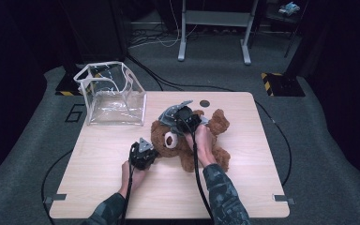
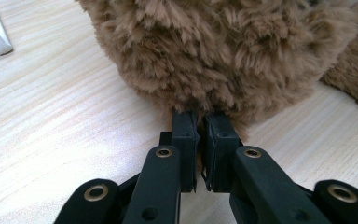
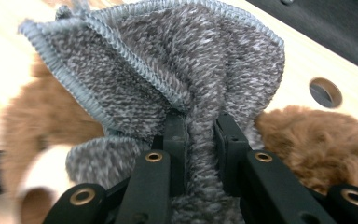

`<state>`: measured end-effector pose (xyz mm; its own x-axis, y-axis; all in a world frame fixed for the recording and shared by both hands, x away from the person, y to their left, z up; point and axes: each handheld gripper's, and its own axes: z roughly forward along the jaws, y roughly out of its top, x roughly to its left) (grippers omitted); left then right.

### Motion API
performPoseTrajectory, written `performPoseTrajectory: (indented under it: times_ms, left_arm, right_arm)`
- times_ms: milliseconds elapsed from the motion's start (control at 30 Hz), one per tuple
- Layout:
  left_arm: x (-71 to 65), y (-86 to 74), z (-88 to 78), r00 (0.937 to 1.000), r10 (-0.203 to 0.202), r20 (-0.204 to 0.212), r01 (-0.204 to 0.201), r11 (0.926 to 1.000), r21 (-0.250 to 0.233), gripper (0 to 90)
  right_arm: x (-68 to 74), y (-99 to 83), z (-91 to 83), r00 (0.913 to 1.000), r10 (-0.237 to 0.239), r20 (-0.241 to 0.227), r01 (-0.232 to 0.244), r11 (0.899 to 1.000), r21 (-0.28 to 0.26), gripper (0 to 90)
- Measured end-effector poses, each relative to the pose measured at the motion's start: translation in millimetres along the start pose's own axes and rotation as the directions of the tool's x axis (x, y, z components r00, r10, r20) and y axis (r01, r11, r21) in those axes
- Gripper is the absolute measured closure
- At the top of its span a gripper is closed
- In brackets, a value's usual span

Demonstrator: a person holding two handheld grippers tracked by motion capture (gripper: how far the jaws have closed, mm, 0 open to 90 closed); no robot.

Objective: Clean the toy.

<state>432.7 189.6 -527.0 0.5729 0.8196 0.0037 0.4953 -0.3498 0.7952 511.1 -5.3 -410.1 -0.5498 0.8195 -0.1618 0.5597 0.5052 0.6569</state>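
bag: clear plastic bag [image 1: 110,96] on tabletop [image 1: 243,183], nothing visible inside
left fingers [image 2: 186,133]: pinching teddy bear [image 1: 187,140] fur
right fingers [image 3: 175,135]: clamped on grey knit cloth [image 3: 168,65]

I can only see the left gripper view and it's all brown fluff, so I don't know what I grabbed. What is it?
Observer: It's a brown teddy bear lying on its back on a wooden table.
Operator: What's my other hand doing?
Observer: Your right gripper is shut on a grey knitted cloth up at the bear's head.
Operator: And the shiny thing in my top left corner?
Observer: That's a clear plastic bag standing open at the table's far left corner.
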Motion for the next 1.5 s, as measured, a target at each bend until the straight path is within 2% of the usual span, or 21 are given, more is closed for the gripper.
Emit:
performPoseTrajectory:
  times_ms: [133,200,233,333,467,567,600,633,733,800,833,900,967,1000,1100,1267,1367,1467,1500]
  left_arm:
    - [0.3,0.2,-0.4,1.0,0.005,0.001,-0.005,1.0,0.005,84.3]
    - [0.6,0.3,-0.6,0.9999,0.011,-0.001,-0.011,0.9999,0.005,84.3]
    - [0.6,0.3,-0.8,1.0,0.003,0.008,-0.003,1.0,0.008,84.3]
    - [0.7,0.3,-0.7,1.0,0.002,0.008,-0.002,1.0,0.007,84.3]
    - [0.5,0.1,-0.4,1.0,0.003,0.004,-0.003,1.0,0.003,84.3]
    - [0.6,0.2,-0.5,1.0,0.006,0.005,-0.007,1.0,0.007,84.3]
    - [0.6,0.2,-0.5,1.0,0.006,0.005,-0.006,1.0,0.007,84.2]
    - [0.2,0.1,-0.5,1.0,0.001,0.007,-0.001,1.0,0.007,84.3]
    - [0.2,0.1,-0.4,1.0,0.001,0.007,-0.001,1.0,0.006,84.3]
    - [-0.1,0.0,-0.2,1.0,-0.004,0.006,0.004,1.0,0.004,84.3]
    - [0.1,0.0,-0.3,1.0,-0.001,0.006,0.001,1.0,0.004,84.2]
    - [0.1,0.0,-0.3,1.0,0.0,0.006,0.0,1.0,0.005,84.3]
    - [0.2,0.1,-0.3,1.0,-0.002,0.007,0.002,1.0,0.005,84.3]
    - [0.7,0.2,-0.4,1.0,0.005,0.005,-0.005,1.0,0.006,84.3]
    - [0.6,0.1,-0.3,1.0,0.001,0.006,-0.001,1.0,0.004,84.2]
    - [0.6,0.1,-0.3,1.0,0.0,0.007,0.0,1.0,0.004,84.2]
    - [0.8,0.1,-0.2,1.0,0.002,0.005,-0.002,1.0,0.003,84.2]
    - [0.8,0.2,-0.2,1.0,0.002,0.005,-0.002,1.0,0.004,84.3]
    - [0.8,0.2,-0.2,1.0,0.002,0.005,-0.002,1.0,0.003,84.3]
  right_arm:
    - [-12.9,-4.0,-3.1,0.9976,0.06,0.035,-0.058,0.997,-0.042,78.2]
    - [-16.8,-5.3,-7.3,0.9952,0.07,0.069,-0.065,0.996,-0.065,78.2]
    - [-18.0,-5.9,-9.5,0.9918,0.095,0.085,-0.09,0.994,-0.067,78.2]
    - [-27.7,-9.5,-14.1,0.984,0.112,0.138,-0.101,0.991,-0.084,78.2]
    - [-40.2,-20.2,-19.9,0.9718,0.159,0.175,-0.139,0.983,-0.12,78.1]
    - [-43.5,-25.3,-28.8,0.9698,0.197,0.144,-0.172,0.971,-0.166,77.9]
    - [-42.7,-25.3,-31.9,0.9719,0.197,0.128,-0.173,0.968,-0.18,77.8]
    - [-41.6,-24.8,-34.7,0.9777,0.181,0.107,-0.158,0.969,-0.188,77.8]
    - [-27.4,-19.9,-38.0,0.9865,0.157,0.047,-0.144,0.967,-0.211,77.6]
    - [-16.4,-15.9,-36.3,0.9925,0.121,0.017,-0.115,0.971,-0.212,77.6]
    - [-10.1,-14.2,-33.8,0.9927,0.121,0.002,-0.118,0.971,-0.206,77.6]
    - [0.4,-12.4,-25.4,0.9956,0.093,-0.011,-0.094,0.98,-0.176,77.6]
    - [6.1,-13.9,-14.9,0.9982,0.06,0.004,-0.059,0.988,-0.141,77.6]
    - [6.5,-15.3,-9.9,0.9972,0.075,0.006,-0.074,0.989,-0.129,77.6]
    - [-0.9,-20.3,-3.9,0.9932,0.114,0.022,-0.111,0.987,-0.12,77.7]
    - [-17.8,-22.1,-11.5,0.9885,0.119,0.094,-0.105,0.984,-0.141,77.9]
    - [-34.2,-26.0,-17.3,0.9799,0.144,0.138,-0.125,0.982,-0.141,77.9]
    - [-57.0,-35.2,-21.9,0.9667,0.192,0.17,-0.17,0.976,-0.133,77.8]
    - [-65.1,-40.0,-24.5,0.9587,0.222,0.177,-0.2,0.97,-0.135,77.8]
